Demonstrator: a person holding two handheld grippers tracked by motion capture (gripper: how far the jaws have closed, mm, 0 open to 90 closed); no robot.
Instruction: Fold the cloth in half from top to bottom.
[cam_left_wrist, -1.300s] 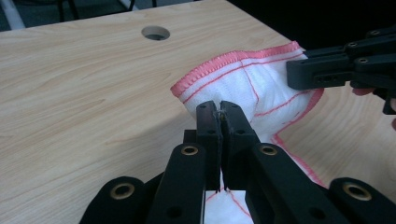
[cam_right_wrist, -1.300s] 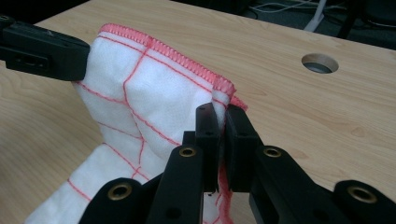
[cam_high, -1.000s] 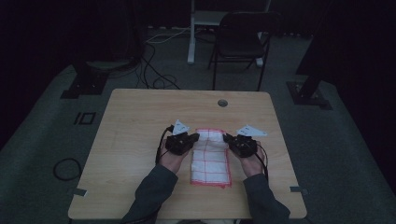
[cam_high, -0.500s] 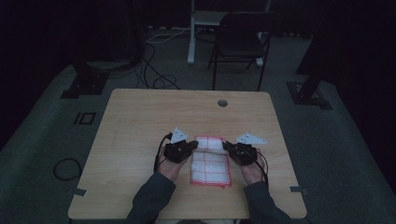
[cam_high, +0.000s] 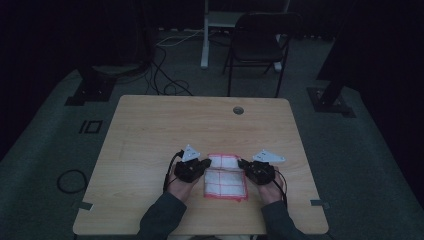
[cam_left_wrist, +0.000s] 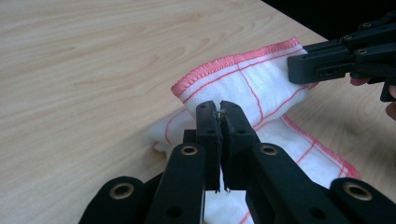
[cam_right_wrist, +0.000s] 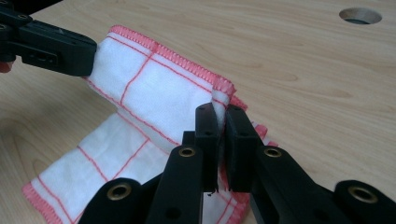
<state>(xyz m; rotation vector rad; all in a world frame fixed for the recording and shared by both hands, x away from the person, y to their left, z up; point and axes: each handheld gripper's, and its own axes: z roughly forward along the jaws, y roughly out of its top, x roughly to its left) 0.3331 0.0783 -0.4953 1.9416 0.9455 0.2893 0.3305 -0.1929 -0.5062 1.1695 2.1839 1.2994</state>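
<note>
A white cloth (cam_high: 225, 180) with red grid lines and a red stitched hem lies on the wooden table (cam_high: 160, 130), near its front edge. Its far edge is lifted and folded back toward the person. My left gripper (cam_high: 206, 163) is shut on the cloth's left far corner (cam_left_wrist: 205, 93); in the left gripper view the jaws (cam_left_wrist: 219, 109) pinch the fabric. My right gripper (cam_high: 241, 163) is shut on the right far corner (cam_right_wrist: 223, 91), its jaws (cam_right_wrist: 219, 112) closed on the hem. The cloth's near half (cam_right_wrist: 93, 172) lies flat on the table.
A round cable hole (cam_high: 238, 110) sits in the table's far right part. Behind the table stand a dark chair (cam_high: 260, 45) and a white desk leg (cam_high: 205, 35); cables (cam_high: 165, 75) lie on the grey floor. The room is dim.
Both grippers have moved toward the person and slightly down, carrying the cloth's far edge back over its near half. The visible cloth has grown shorter.
</note>
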